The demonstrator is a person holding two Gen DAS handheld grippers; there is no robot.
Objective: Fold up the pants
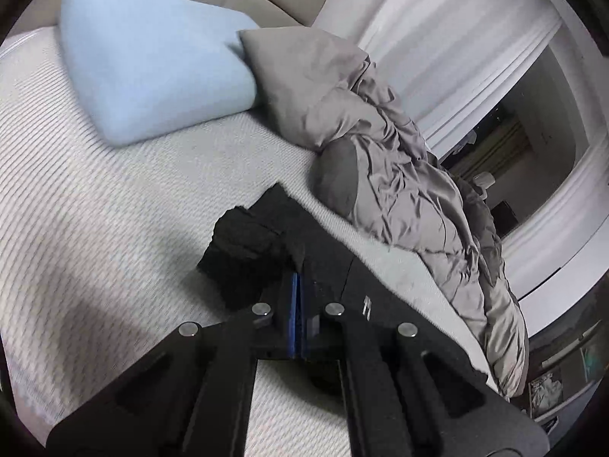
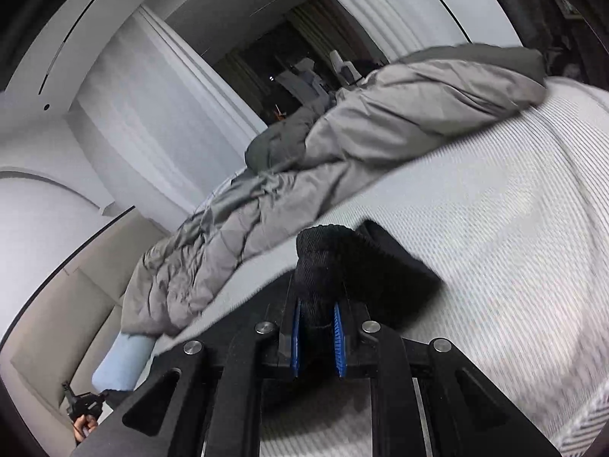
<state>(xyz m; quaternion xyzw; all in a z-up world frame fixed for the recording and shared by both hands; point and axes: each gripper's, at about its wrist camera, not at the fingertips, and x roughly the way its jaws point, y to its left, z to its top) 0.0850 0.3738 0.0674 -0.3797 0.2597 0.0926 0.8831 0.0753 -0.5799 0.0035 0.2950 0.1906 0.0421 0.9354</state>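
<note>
Your left tongs [image 1: 298, 297] are pinched fully together on a thin edge of the black pants [image 1: 247, 251], and your right tongs [image 2: 318, 327] are closed down on a thick, ribbed bunch of the same pants [image 2: 342, 262], probably a waistband or cuff. The garment hangs and trails ahead of both tongs, over the ribbed white mattress [image 1: 95, 190], with some of it draped back under the left tongs.

Expect the fabric to be soft, limp and fairly light: it will sag between your two grips and fold wherever it is unsupported. The thin edge in your left tongs could slip out under a sharp tug, so keep the pull gentle and even. The bulky bunch on the right looks the more secure hold. Matching corners or the waistband ends are the best places to grip for a clean fold.

Ahead and to the right of the left tongs lies a rumpled grey duvet [image 1: 399, 175], close to the pants; keep the cloth off it. A pale blue pillow [image 1: 152, 64] sits well ahead to the left, clear of your work.
</note>
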